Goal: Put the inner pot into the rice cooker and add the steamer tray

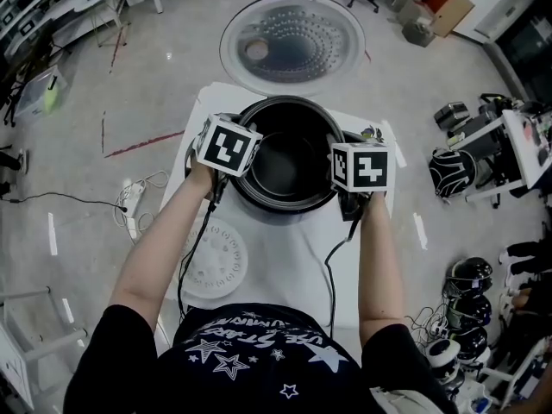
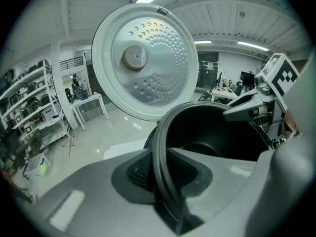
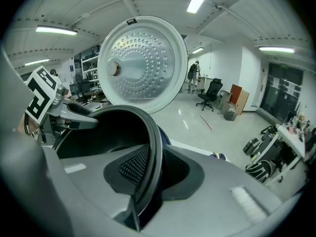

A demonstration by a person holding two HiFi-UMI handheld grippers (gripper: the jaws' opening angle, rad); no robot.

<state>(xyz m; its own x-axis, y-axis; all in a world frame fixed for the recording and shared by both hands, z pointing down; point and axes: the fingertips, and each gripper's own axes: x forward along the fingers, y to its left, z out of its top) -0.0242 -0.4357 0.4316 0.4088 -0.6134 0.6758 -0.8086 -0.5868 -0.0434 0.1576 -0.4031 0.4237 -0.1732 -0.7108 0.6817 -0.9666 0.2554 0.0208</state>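
Our left hand-held gripper [image 1: 229,176] [image 2: 160,174] has its jaws pinched on the left rim of the black inner pot [image 1: 289,166] [image 2: 207,132]. The rim runs right between the ribbed pads. The right hand-held gripper [image 1: 347,193] [image 3: 148,171] is doing the same thing on the opposite side, clamped onto the right rim of the pot [image 3: 106,132]. So we've got it gripped from both sides, roughly level.

The pot is at the mouth of the rice cooker [image 3: 166,136], whose dark body peeks out just outside the rim. Honestly we can't tell whether the pot is fully seated or hanging a bit above the opening.

Behind the pot the cooker's lid [image 1: 293,41] [image 2: 145,60] [image 3: 143,63] stands wide open, its dimpled silver inner plate facing us.

The steamer tray [image 1: 216,261], a white round disc with holes, lies flat on the white tabletop [image 1: 285,253]. It's on our near left, just beside the left forearm and apart from the cooker.

Off the tabletop, a power strip [image 1: 129,198] sits on the floor to the left.
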